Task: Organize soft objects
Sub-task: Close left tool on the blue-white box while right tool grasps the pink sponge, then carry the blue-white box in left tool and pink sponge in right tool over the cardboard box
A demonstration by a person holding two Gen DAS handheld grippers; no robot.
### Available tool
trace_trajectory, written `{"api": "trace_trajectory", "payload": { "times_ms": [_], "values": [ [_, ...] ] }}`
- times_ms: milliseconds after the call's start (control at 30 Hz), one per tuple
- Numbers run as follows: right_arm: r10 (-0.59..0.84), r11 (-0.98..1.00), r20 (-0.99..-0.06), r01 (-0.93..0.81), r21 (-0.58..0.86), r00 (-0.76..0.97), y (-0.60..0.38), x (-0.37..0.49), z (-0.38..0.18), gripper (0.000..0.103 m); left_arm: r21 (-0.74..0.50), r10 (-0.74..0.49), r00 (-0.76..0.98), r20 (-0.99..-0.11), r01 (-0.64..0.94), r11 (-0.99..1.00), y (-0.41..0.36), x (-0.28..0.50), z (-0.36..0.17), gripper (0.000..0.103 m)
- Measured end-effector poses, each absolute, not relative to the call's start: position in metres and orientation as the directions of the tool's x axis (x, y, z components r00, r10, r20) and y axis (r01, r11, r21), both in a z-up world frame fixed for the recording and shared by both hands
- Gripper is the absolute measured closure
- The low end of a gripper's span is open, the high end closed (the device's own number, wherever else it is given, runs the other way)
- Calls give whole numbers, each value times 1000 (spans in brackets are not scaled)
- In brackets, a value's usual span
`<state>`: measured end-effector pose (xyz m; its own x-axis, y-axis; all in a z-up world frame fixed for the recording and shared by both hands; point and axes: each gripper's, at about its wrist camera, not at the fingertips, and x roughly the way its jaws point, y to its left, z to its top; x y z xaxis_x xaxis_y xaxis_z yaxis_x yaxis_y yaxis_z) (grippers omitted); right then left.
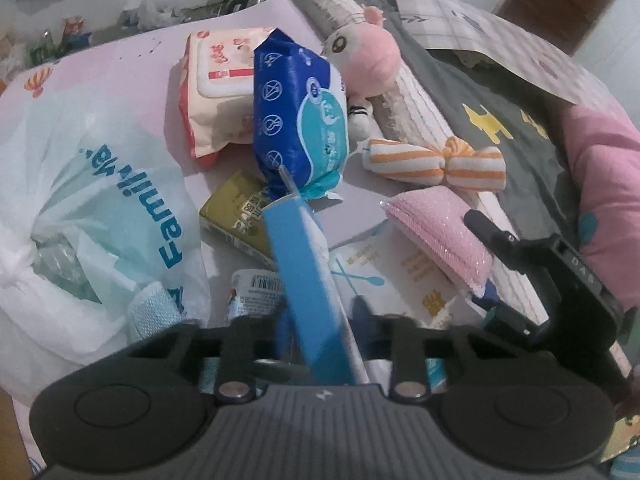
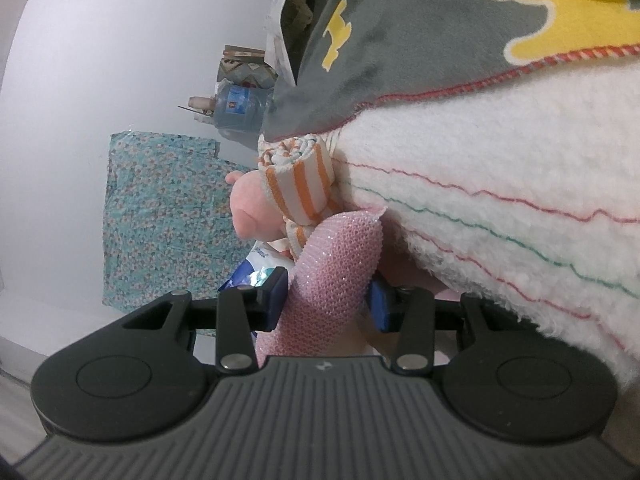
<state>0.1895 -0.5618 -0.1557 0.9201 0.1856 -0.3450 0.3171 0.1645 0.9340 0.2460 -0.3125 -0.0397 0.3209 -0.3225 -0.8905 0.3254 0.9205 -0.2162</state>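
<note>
The right gripper (image 2: 328, 300) is clamped on the pink sponge (image 2: 332, 264), lying against the fleecy blanket (image 2: 500, 200) to its right; squashy mesh could slip free, while the left gripper (image 1: 320, 320) pinches a blue box (image 1: 308, 280)

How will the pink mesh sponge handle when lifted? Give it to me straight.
The pink mesh sponge is probably soft: it bulges and curves between the pads of the right gripper. It is likely light, since it looks like a puffy, foam-like pad. Its sparkly netting looks textured, so slipping seems unlikely, though the free end may flop.
</note>
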Motion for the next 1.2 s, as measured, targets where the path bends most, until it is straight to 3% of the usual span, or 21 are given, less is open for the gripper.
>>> {"api": "trace_trajectory", "payload": {
  "times_ms": [200,700,967,1200],
  "values": [
    [167,160,-318,293,943,933,-560,176,-155,66,-200,-337,372,-865,360,911,-310,233,-25,82],
    [100,229,-251,223,947,963,-557,123,-108,67,-264,-446,465,-765,405,875,-279,187,37,82],
    [102,305,-199,159,939,975,-536,91,-62,67,-305,-484,534,-694,391,869,-225,156,77,82],
    [204,405,-146,52,913,968,-488,88,-8,67,-311,-446,643,-622,321,895,-147,132,112,82]
  ]
}}
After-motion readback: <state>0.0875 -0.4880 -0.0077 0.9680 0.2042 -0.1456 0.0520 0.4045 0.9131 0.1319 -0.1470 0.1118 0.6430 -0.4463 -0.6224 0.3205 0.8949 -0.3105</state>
